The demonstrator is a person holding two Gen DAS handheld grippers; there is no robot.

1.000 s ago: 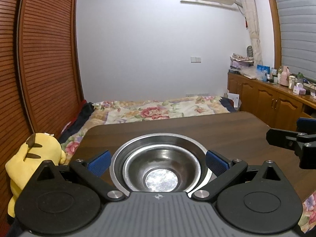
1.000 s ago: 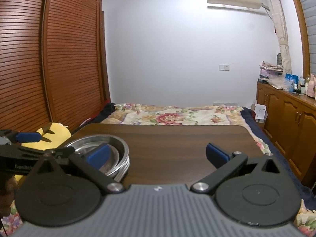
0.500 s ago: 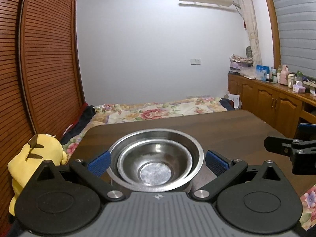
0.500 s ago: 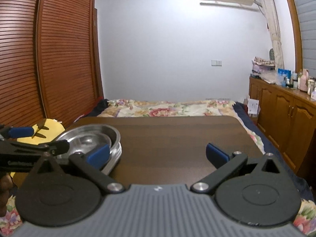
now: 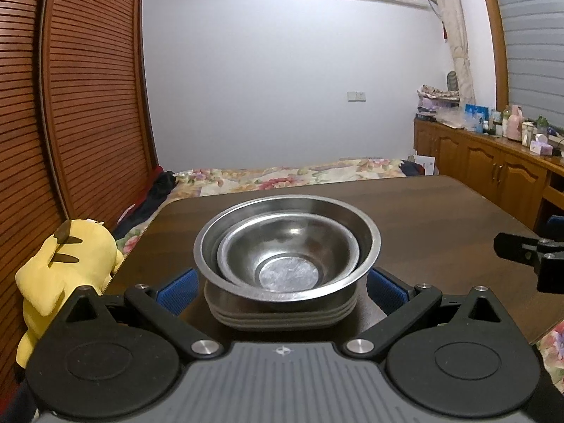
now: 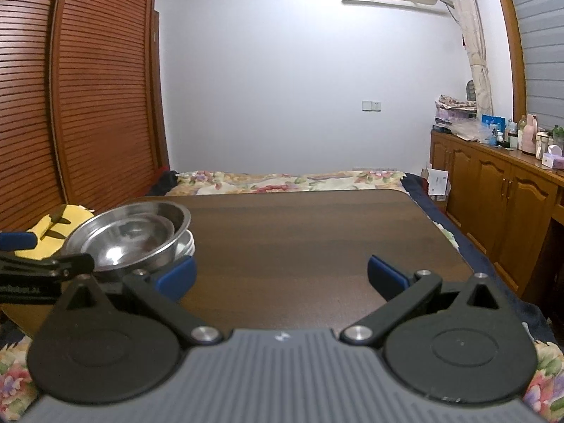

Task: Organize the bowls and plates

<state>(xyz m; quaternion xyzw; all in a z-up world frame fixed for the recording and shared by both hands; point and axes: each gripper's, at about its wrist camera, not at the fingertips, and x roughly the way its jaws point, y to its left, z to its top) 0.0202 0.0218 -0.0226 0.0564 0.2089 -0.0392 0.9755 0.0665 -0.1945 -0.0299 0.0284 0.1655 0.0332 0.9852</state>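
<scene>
nested steel bowls (image 5: 287, 246) atop plates (image 5: 278, 312), seemingly between left gripper (image 5: 280, 287) fingers.

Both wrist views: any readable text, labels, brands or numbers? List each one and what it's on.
No text reads cleanly in either view.
Left gripper, seen from the right wrist: white lettering on its black body, blurred, not legible.
Blue boxes on the sideboard: white marks, too small to read.
Paper leaning by the cabinet: dark print, too small to read.
Each wrist housing carries a small emblem, a logo mark with no letters.
Steel bowls: no markings visible.
</scene>
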